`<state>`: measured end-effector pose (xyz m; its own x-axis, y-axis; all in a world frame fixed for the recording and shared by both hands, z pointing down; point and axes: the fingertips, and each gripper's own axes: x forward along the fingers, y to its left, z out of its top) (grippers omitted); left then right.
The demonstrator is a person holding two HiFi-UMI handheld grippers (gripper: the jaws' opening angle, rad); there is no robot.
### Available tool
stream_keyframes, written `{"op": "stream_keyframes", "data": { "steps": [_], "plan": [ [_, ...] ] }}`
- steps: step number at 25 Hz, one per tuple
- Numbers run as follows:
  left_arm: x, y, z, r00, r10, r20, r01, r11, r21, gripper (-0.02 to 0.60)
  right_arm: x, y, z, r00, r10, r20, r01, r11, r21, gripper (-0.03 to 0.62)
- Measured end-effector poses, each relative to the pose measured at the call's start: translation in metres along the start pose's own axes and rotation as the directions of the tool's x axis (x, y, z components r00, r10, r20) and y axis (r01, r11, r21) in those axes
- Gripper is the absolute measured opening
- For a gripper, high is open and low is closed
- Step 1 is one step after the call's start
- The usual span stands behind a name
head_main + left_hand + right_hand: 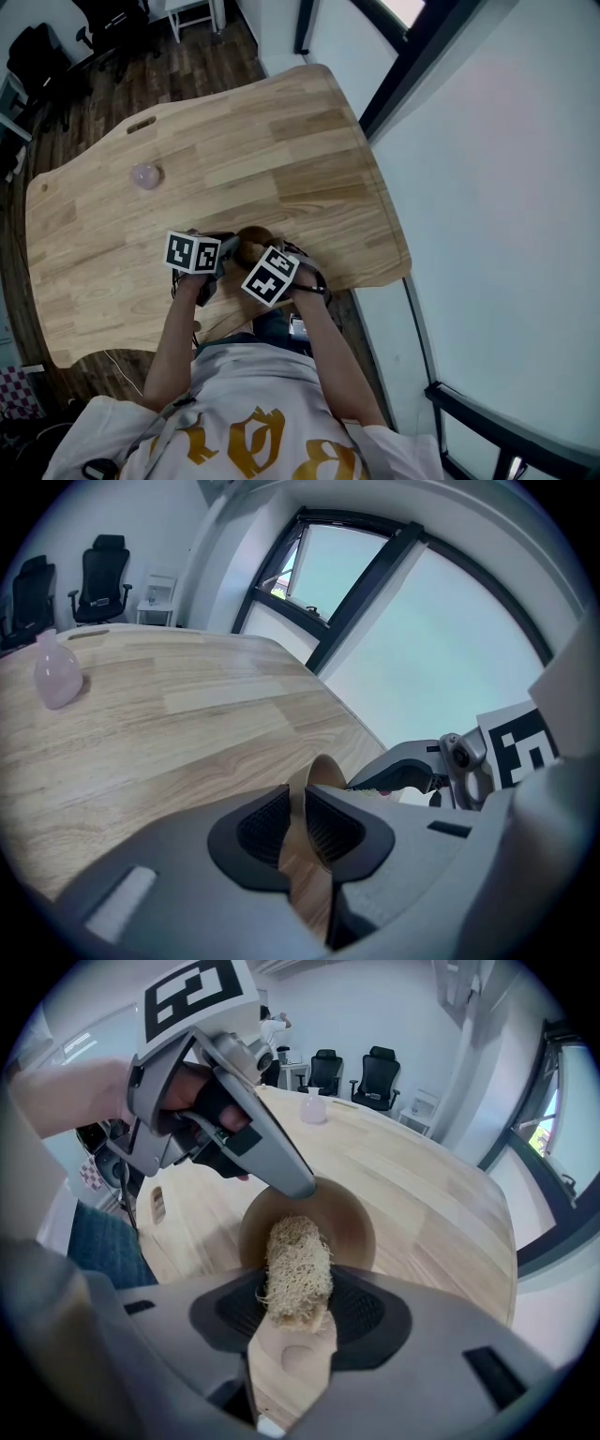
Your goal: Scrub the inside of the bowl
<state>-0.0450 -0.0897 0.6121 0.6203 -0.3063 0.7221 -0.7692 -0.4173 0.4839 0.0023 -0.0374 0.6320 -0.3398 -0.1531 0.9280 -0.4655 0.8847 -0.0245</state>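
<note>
The person is working at the near edge of a light wooden table (234,141), with both grippers meeting over a small brown bowl (352,1227) that is sitting on the tabletop just in front of the person's body. The left gripper (298,822) is clamping the bowl's rim, one ribbed pad sitting inside the wall and the other outside it, so the thin edge is standing between the nearly closed jaws. The right gripper (298,1305) is grasping a pale, fibrous loofah scrubber (298,1265), which is sticking out from between its pads and pointing into the bowl's open mouth; its far end is showing over the near rim, though whether it is touching the inner wall cannot be told. In the right gripper view the left gripper is reaching in from the upper left, its tip resting on the bowl's far rim. A small pink vase (145,175) is standing upright well apart from the bowl, toward the table's far left. Black office chairs (380,1072) are standing beyond the table.
</note>
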Motion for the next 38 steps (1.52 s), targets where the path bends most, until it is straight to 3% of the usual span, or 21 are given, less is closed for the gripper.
{"op": "stream_keyframes", "data": {
  "steps": [11, 19, 22, 28, 38],
  "plan": [
    [0.001, -0.006, -0.002, 1.000, -0.024, -0.007, 0.024, 1.000, -0.002, 0.048, -0.005, -0.027, 0.004, 0.991, -0.130, 0.015, 0.126, 0.982, 0.141, 0.183],
    [0.000, 0.000, 0.000, 1.000, -0.025, 0.001, 0.025, 0.999, -0.021, 0.048, 0.000, -0.025, 0.009, 0.990, -0.141, 0.029, 0.137, 0.985, 0.107, 0.183],
    [0.001, 0.001, 0.000, 1.000, -0.029, 0.004, 0.030, 0.999, -0.034, 0.048, 0.001, -0.022, 0.013, 0.992, -0.122, 0.044, 0.118, 0.990, 0.074, 0.183],
    [0.001, 0.003, 0.001, 1.000, -0.022, 0.004, 0.022, 0.999, -0.037, 0.048, 0.000, 0.000, 0.022, 0.997, -0.005, 0.079, 0.008, 0.999, -0.031, 0.181],
    [0.003, 0.006, 0.000, 1.000, -0.013, -0.004, 0.013, 0.999, -0.036, 0.048, 0.003, 0.007, 0.015, 0.998, 0.032, 0.045, -0.028, 0.994, -0.104, 0.183]
  ]
}}
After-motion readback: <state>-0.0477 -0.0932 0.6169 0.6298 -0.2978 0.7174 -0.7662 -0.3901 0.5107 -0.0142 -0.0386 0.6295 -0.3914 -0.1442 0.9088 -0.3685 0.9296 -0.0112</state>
